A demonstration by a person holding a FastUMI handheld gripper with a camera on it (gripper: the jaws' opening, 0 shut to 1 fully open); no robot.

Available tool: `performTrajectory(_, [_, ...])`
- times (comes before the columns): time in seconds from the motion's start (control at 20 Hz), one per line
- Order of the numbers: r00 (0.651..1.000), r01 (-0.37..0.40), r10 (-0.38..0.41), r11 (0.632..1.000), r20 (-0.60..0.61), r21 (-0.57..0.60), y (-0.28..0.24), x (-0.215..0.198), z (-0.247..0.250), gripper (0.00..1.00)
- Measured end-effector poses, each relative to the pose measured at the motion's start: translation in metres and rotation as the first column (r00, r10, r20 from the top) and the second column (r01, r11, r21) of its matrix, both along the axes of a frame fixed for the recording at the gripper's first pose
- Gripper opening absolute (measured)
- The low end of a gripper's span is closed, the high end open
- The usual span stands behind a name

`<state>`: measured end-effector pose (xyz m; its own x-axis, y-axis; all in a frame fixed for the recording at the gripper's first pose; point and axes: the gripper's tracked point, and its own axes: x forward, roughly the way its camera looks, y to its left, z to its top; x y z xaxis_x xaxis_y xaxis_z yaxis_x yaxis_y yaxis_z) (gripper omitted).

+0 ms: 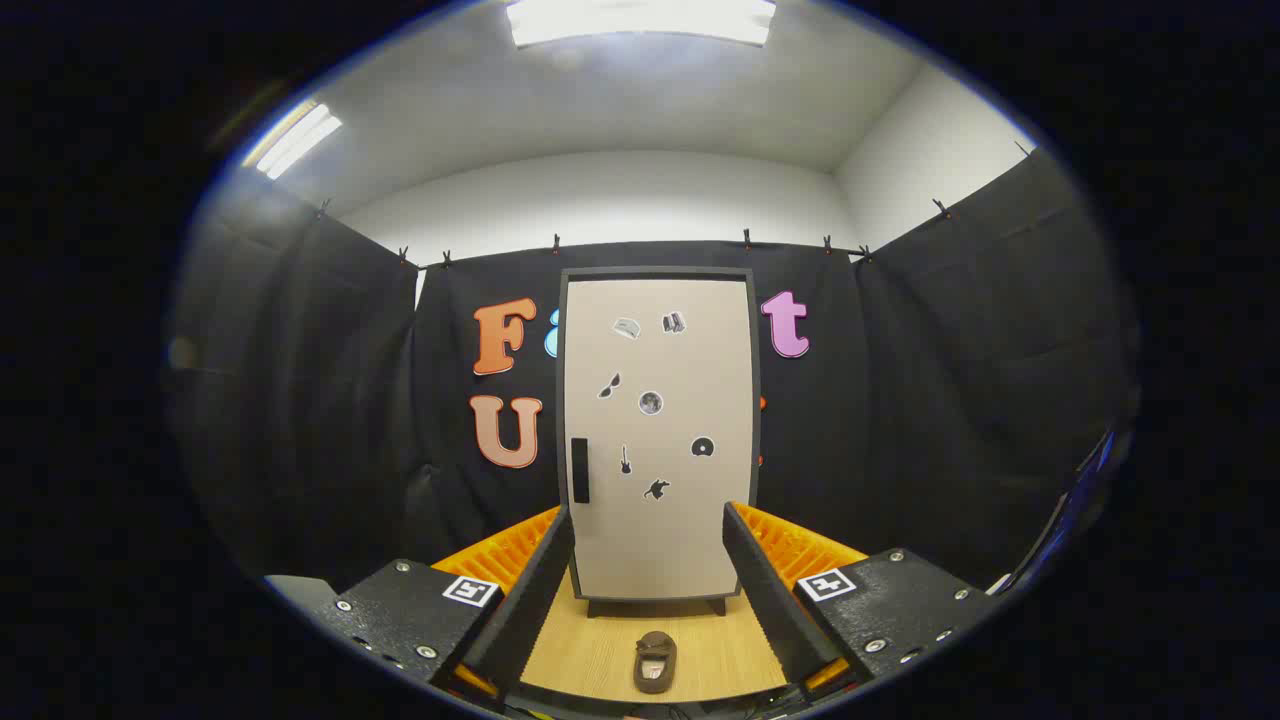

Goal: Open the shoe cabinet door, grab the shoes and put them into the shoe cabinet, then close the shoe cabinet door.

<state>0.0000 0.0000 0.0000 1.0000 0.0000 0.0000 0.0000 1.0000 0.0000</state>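
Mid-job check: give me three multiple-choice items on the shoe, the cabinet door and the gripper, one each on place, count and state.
1. Where is the shoe?
A. On the table in front of the cabinet
B. Inside the cabinet
C. On top of the cabinet

2. How many handles does the door carry?
A. None
B. One
C. Two

3. How is the gripper?
A. Shut on the shoe
B. Shut on the handle
C. Open, holding nothing

Answers: A, it lies between the fingers, before the cabinet; B, a single dark handle; C, fingers stand wide apart.
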Motion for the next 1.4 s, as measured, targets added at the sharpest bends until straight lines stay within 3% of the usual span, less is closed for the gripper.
performTrajectory(0.85, [1.0,-0.015,0.015,1.0,-0.015,0.001,0.016,0.017,-0.007,0.93])
performTrajectory(1.4, [1.0,0.01,-0.011,1.0,-0.019,-0.004,0.059,0.067,-0.021,0.93])
